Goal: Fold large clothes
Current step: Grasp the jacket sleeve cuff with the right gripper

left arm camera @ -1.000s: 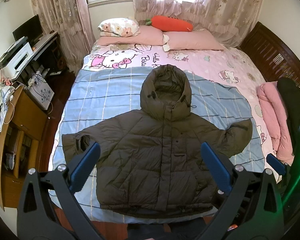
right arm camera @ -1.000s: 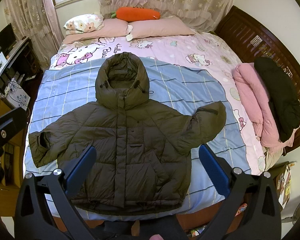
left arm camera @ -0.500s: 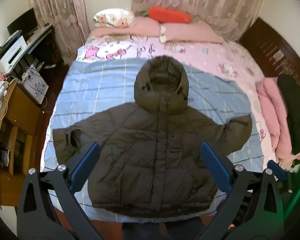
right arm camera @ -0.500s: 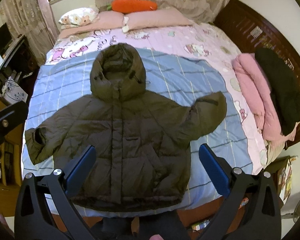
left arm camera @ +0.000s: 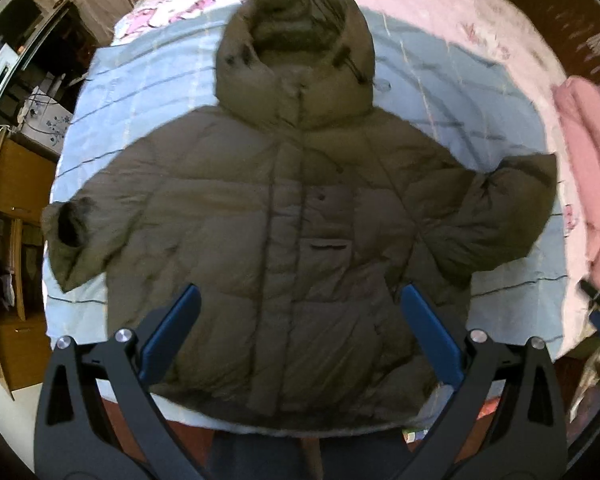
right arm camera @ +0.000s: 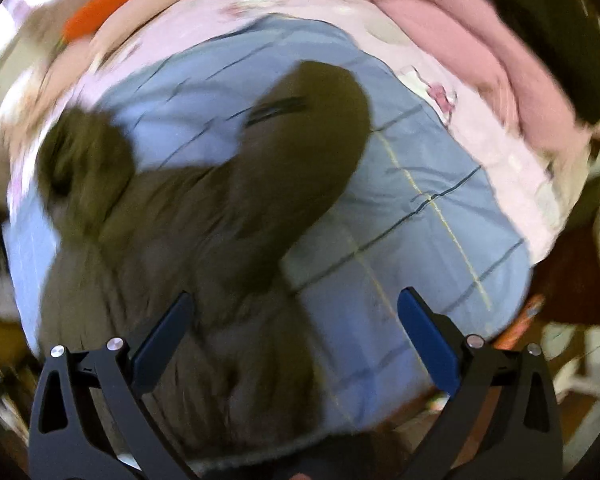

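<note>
Left wrist view: my left gripper (left arm camera: 300, 332) has its fingers wide apart, empty, hanging over the lower front of the one jacket (left arm camera: 292, 216), not touching it as far as I can tell. Jacket lies face up and spread flat on the blue quilt (left arm camera: 148, 92), long axis running straight away from me, hood (left arm camera: 296, 52) far, hem (left arm camera: 300, 420) at the near bed edge right under my fingers. Two sleeves: left sleeve (left arm camera: 84, 232) stretched out to the side with the cuff open, right sleeve (left arm camera: 500, 216) shorter and bunched. Counted here: one jacket, one hood, two sleeves, one pink bundle (left arm camera: 588, 168) at the right edge of the bed. Right wrist view, heavily blurred: my right gripper (right arm camera: 296, 328) is also spread, nothing between the fingers. It points at the right sleeve (right arm camera: 300, 168), which lies ahead and slightly left of the fingers, slanting up-right away from the body, cuff end far. Bare quilt (right arm camera: 440, 208) sits under the right finger. Pink bundle (right arm camera: 480, 60) and one dark garment (right arm camera: 540, 20) beyond it. Judgement: right gripper is nearer the right sleeve, left is over the hem, so a sleeve fold inward likely starts on the right.
</note>
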`<state>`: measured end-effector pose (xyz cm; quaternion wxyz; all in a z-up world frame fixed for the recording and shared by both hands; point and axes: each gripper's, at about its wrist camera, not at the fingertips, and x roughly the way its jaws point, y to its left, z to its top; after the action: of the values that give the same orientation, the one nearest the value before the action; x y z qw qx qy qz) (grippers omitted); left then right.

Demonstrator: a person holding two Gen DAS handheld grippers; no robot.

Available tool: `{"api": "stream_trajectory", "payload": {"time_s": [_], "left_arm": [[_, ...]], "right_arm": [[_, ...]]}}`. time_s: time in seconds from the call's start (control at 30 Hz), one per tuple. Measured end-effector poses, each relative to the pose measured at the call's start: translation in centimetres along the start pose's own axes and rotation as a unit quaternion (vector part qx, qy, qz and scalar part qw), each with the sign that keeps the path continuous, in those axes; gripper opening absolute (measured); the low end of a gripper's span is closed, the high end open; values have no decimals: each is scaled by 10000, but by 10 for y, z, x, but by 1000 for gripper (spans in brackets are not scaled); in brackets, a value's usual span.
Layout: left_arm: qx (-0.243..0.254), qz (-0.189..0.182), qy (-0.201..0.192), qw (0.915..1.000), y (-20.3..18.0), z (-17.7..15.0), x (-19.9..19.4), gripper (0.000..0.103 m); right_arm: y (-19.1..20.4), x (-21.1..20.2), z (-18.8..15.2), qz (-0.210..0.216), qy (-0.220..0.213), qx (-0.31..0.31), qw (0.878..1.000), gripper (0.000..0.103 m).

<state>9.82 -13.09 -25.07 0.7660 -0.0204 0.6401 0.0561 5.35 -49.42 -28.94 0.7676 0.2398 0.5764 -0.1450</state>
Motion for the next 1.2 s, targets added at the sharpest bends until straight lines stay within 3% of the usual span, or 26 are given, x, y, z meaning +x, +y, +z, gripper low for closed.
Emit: {"api": "stream_trajectory", "payload": {"time_s": [0.1, 0.2, 0.3, 0.4, 0.47, 0.53, 0.57, 0.6, 0.7, 0.73, 0.8, 0.87, 0.93, 1.0, 1.03, 1.1, 1.17, 1.2], "left_arm": [[49, 115, 255, 9996, -37, 4, 48, 101], [-51, 141, 539, 9984, -69, 8, 88, 101], [-193, 72, 753, 9969, -85, 4, 105, 101], [-52, 215, 834, 9963, -96, 0, 110, 101], [3, 340, 822, 9960, -98, 1, 109, 101], [-30, 362, 797, 9962, -99, 5, 111, 101], [-47, 384, 789, 9961, -100, 7, 111, 101], [-68, 432, 783, 9960, -102, 10, 113, 101], [-105, 437, 773, 9960, -110, 15, 116, 101], [-105, 436, 761, 9961, -111, 16, 117, 101], [-71, 459, 691, 9965, -115, 15, 116, 101], [12, 505, 702, 9963, -119, 13, 120, 101], [34, 517, 805, 9954, -121, 10, 128, 101], [36, 457, 897, 9949, -124, 8, 135, 101], [69, 463, 888, 9950, -125, 8, 136, 101], [205, 569, 803, 9949, -130, 9, 138, 101], [277, 608, 773, 9948, -133, 9, 145, 101], [282, 568, 796, 9948, -136, 9, 153, 101]], "right_arm": [[-43, 45, 52, 271, -65, 591, 9979, 102], [-79, 101, 107, 876, 97, 1116, 9898, 102], [-105, 168, 151, 1900, 681, 1815, 9625, 102], [-100, 204, 169, 2402, 1105, 1831, 9469, 102], [-94, 208, 171, 2609, 1153, 1899, 9394, 100], [-95, 204, 168, 3028, 1181, 2209, 9196, 59], [-99, 203, 168, 3084, 1204, 2262, 9161, 19], [-102, 196, 165, 3149, 1183, 2268, 9140, 8], [-112, 145, 150, 2763, 694, 1874, 9401, 4], [-129, 104, 139, 2253, 162, 1831, 9568, 4], [-163, 51, 108, 1482, -517, 1907, 9690, 4], [-185, 35, 77, 939, -428, 2033, 9737, 5], [-200, 53, 52, 355, 36, 1901, 9811, 20], [-214, 68, 40, 67, 335, 1746, 9840, 46], [-218, 66, 39, 67, 318, 1778, 9835, 52], [-237, 43, 37, 154, -74, 2008, 9795, 89], [-254, 26, 37, 174, -365, 2228, 9740, 102], [-265, 24, 36, 384, -388, 2413, 9689, 102]]}}
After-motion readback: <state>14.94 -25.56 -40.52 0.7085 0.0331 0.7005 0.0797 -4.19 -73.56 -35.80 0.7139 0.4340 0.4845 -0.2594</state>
